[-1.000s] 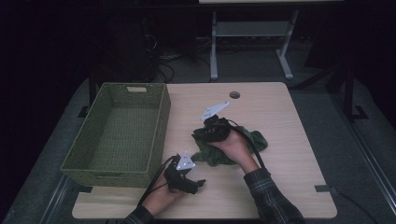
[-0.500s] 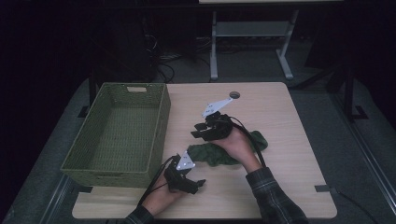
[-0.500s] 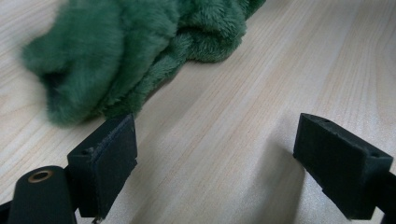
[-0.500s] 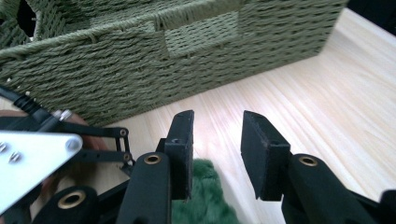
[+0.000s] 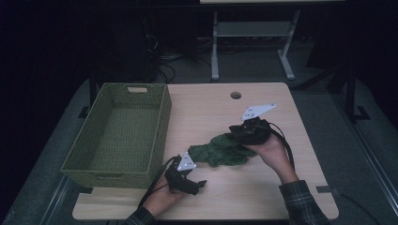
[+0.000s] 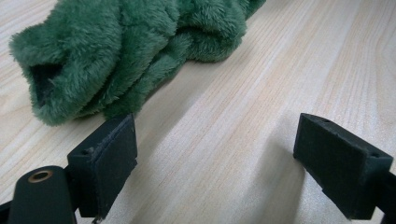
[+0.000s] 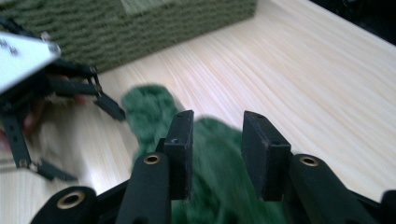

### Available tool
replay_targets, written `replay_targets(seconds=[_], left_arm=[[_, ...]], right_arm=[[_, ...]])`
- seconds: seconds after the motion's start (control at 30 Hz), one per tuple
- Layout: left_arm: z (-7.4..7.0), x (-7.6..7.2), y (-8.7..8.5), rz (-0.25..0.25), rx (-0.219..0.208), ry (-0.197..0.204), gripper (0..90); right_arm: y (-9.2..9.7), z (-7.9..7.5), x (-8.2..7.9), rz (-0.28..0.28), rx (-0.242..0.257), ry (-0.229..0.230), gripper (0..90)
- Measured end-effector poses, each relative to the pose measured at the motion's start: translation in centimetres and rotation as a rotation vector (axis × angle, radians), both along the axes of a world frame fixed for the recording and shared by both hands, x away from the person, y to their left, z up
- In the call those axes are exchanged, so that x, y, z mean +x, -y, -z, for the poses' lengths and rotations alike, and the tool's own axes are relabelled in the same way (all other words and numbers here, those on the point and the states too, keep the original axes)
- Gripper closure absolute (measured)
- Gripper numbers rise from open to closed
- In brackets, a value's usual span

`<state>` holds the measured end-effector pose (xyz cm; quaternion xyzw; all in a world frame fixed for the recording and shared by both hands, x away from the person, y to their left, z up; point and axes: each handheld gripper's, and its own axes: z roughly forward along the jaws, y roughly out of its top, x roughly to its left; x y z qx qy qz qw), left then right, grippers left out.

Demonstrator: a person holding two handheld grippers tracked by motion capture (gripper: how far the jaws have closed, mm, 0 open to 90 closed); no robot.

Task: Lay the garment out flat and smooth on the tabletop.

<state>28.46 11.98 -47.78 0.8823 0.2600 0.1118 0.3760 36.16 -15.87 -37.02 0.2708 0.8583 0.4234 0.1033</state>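
A wooden table (image 5: 281,187) carries a green woven basket (image 5: 119,133) at nine o'clock, and a fluffy green cloth (image 5: 220,150) lies bunched near the table's centre, stretched between the two grippers. The right gripper (image 5: 237,131), at three o'clock, has its jaws part-way apart, having just been opening, with cloth between them, though whether the pads press it I cannot tell. The left gripper (image 5: 199,183), at six o'clock, rests wide open on bare wood just beside the cloth's end, gripping nothing.
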Motion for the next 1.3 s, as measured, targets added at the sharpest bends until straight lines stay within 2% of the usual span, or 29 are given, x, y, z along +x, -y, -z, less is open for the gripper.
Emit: replay_targets(seconds=[0.4,0.5,0.67,0.87,0.93,0.97,1.03,1.07,1.13,1.3], left_arm=[[0.0,0.0,0.0,-0.003,-0.006,0.001,12.8],[0.0,0.0,0.0,-0.003,-0.006,0.002,12.8],[0.0,0.0,0.0,-0.002,-0.004,-0.002,12.8],[0.0,0.0,0.0,-0.001,0.0,-0.006,12.8],[0.0,0.0,0.0,0.0,0.001,-0.005,12.8],[0.0,0.0,0.0,-0.001,0.001,-0.005,12.8],[0.0,0.0,0.0,0.0,0.001,-0.005,12.8],[0.0,0.0,0.0,0.0,0.001,-0.005,12.8],[0.0,0.0,0.0,0.002,0.003,-0.001,12.8],[0.0,0.0,0.0,-0.001,-0.003,-0.001,12.8]], right_arm=[[5.9,1.7,-2.0,0.107,-0.021,-0.037,63.6],[6.9,2.1,-2.1,0.124,-0.026,-0.045,63.6],[7.3,3.2,-2.2,0.134,-0.026,-0.074,63.3],[6.9,5.4,-1.7,0.149,-0.035,-0.129,62.2],[6.9,6.1,-1.6,0.145,-0.031,-0.146,66.5],[6.8,6.3,-1.5,0.141,-0.029,-0.145,73.4],[6.8,6.3,-1.5,0.133,-0.029,-0.141,81.5],[6.8,6.0,-1.4,0.131,-0.028,-0.132,82.6],[6.6,5.3,-1.2,0.13,-0.023,-0.11,83.2],[5.7,3.1,0.0,0.115,-0.046,-0.062,83.4]])
